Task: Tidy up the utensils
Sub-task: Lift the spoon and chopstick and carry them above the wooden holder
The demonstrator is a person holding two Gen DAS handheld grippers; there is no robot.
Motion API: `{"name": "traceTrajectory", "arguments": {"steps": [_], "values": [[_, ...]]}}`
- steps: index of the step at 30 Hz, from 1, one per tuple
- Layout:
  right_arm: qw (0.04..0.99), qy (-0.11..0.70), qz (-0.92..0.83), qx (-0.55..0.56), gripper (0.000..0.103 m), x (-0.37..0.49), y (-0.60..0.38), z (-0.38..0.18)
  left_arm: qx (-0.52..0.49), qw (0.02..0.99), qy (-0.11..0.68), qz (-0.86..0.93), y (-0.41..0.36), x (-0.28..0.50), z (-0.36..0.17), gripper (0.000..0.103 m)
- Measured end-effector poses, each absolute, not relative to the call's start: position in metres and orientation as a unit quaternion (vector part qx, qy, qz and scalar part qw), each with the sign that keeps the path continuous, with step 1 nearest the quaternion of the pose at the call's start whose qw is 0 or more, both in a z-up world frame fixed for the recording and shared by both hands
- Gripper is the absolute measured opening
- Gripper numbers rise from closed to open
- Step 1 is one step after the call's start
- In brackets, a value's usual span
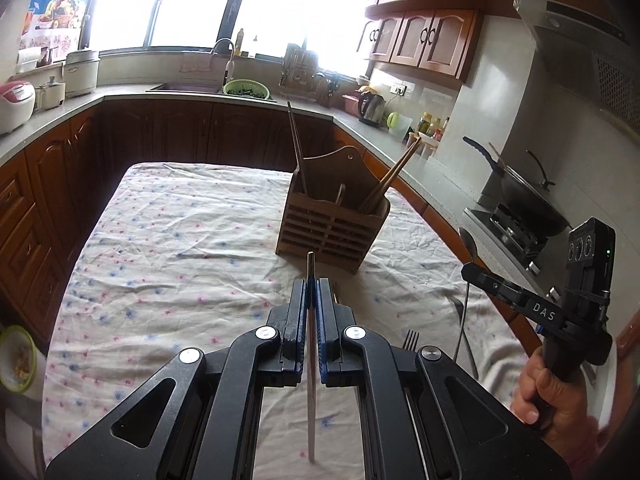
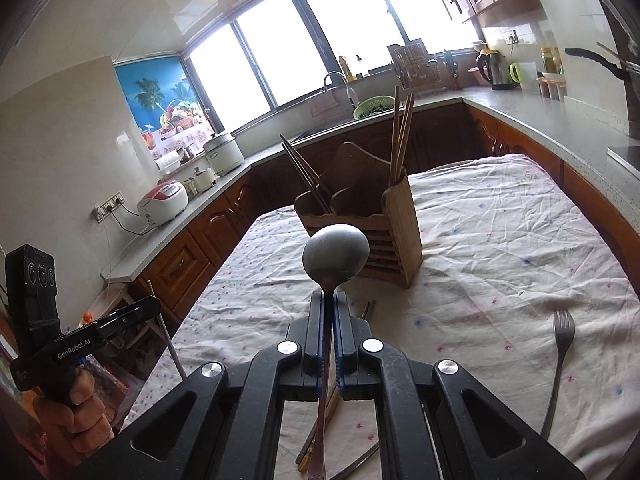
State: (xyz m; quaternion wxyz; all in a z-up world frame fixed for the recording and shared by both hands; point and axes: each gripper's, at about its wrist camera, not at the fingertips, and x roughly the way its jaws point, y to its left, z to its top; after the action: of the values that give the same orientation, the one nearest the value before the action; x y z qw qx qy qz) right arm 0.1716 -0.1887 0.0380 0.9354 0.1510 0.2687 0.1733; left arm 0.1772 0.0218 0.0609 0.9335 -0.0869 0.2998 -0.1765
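My left gripper (image 1: 311,285) is shut on a thin metal chopstick (image 1: 311,264) that runs lengthwise between the pads and pokes out past the tips. It hangs above the cloth, short of the wooden utensil holder (image 1: 332,220). That holder has dark chopsticks (image 1: 298,148) in its left slot and light wooden chopsticks (image 1: 394,174) in its right. My right gripper (image 2: 329,300) is shut on the handle of a metal spoon (image 2: 335,254), bowl up, in front of the holder (image 2: 360,220). A fork (image 2: 562,360) lies on the cloth at the right. Several chopsticks (image 2: 322,416) lie under the right gripper.
The table wears a floral cloth (image 1: 180,240) and is ringed by grey counters with wooden cabinets. A wok (image 1: 524,196) sits on the stove to the right. A sink with a green basket (image 1: 245,89) lies beyond. A rice cooker (image 2: 164,202) stands on the left counter.
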Motion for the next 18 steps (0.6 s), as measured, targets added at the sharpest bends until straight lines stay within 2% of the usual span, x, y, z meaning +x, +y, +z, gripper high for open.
{"name": "traceTrajectory", "arguments": {"steps": [18], "values": [[0.948,0.215,0.169,0.164,0.004,0.174,-0.193,0.055,-0.107,0.947,0.251,-0.169,0.032,0.183,0.095,0.004]]}}
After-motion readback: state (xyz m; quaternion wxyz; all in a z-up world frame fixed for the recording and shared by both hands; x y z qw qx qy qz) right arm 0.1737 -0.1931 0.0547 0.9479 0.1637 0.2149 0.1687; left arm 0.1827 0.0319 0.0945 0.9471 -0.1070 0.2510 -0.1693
